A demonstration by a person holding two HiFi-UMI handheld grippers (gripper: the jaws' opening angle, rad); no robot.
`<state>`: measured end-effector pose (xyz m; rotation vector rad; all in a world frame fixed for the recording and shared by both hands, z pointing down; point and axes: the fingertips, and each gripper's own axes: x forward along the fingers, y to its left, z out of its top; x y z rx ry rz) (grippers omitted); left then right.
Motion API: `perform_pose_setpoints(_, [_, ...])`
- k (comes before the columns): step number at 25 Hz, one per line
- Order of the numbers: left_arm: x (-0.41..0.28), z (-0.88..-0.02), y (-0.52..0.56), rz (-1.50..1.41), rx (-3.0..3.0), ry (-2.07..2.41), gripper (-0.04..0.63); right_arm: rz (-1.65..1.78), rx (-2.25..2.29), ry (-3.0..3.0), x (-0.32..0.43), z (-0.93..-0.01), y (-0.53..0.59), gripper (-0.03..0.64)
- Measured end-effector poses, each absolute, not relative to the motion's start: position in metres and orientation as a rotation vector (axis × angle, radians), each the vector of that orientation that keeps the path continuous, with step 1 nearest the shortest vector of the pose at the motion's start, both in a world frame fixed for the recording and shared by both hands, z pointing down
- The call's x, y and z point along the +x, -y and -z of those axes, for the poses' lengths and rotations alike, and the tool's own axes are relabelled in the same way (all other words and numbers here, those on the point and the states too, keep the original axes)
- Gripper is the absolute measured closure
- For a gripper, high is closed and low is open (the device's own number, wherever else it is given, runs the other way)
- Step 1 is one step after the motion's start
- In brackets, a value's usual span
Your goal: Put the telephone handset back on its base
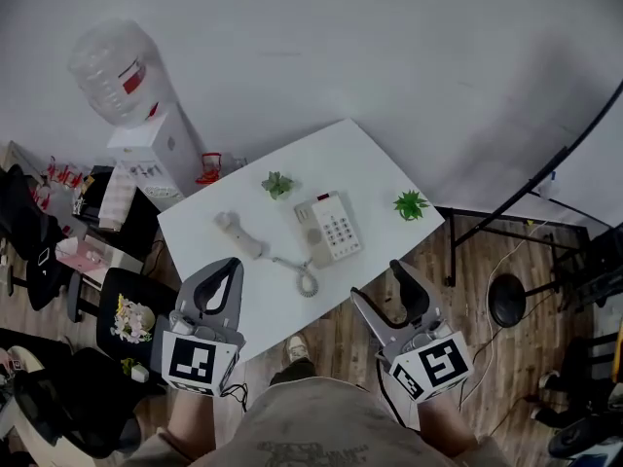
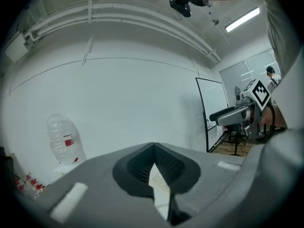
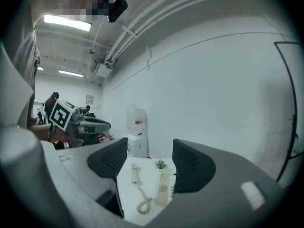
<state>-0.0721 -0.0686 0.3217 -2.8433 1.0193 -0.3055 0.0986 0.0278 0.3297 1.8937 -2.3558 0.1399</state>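
Two empty grippers: left gripper (image 1: 231, 265) pinched together, right gripper (image 1: 378, 282) spread wide. Lifting the handset (image 1: 239, 233) carelessly could tug the coiled cord (image 1: 306, 282) and drag the base (image 1: 329, 227).

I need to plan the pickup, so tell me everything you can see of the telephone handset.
The handset is off-white, plastic by the look, a slim bar with thicker rounded ends. It lies flat and diagonal on the white table, off its cradle, left of the base and apart from it. A coiled cord runs from its near end to the base. Nothing grips it.
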Motion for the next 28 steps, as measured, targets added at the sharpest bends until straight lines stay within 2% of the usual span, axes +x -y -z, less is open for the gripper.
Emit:
perform_pose_setpoints(9, [-0.089, -0.333, 0.149, 0.317, -2.816, -1.107, 0.595, -0.138, 1.841, 2.403, 0.093, -0.332, 0.061, 0.295])
perform_pose_setpoints(28, [-0.086, -0.337, 0.180, 0.427, -2.675, -1.471, 0.595, -0.191, 1.470, 2.584, 0.117, -0.350, 0.155, 0.307])
